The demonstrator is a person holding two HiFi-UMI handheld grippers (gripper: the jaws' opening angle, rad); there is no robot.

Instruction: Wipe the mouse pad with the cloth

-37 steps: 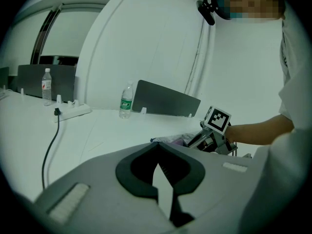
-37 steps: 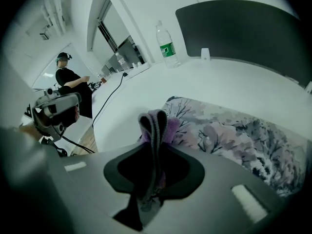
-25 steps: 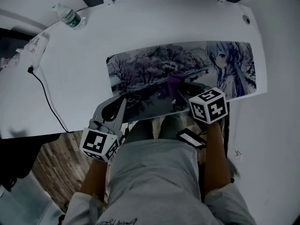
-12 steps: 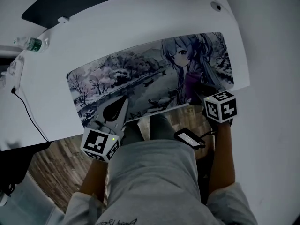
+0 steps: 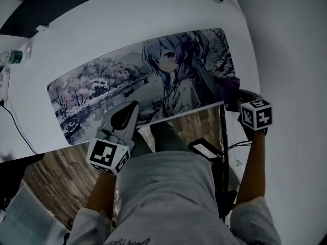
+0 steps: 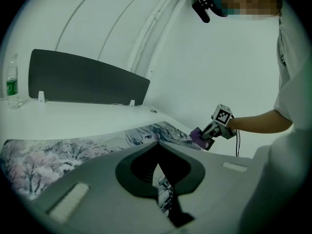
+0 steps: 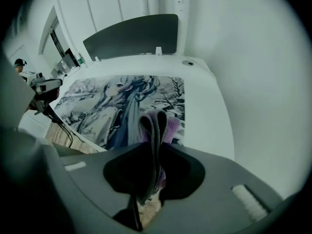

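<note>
As it stands, right gripper: clamped on the cloth, at the right end of the mouse pad
rest of pad: stretches off leftward
left gripper: pinched closed, empty

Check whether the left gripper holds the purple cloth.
No, the left gripper is shut on nothing; the right gripper clamps the purple cloth.

We see a white desk bearing a long printed mouse pad, and a water bottle near its far left edge.
</note>
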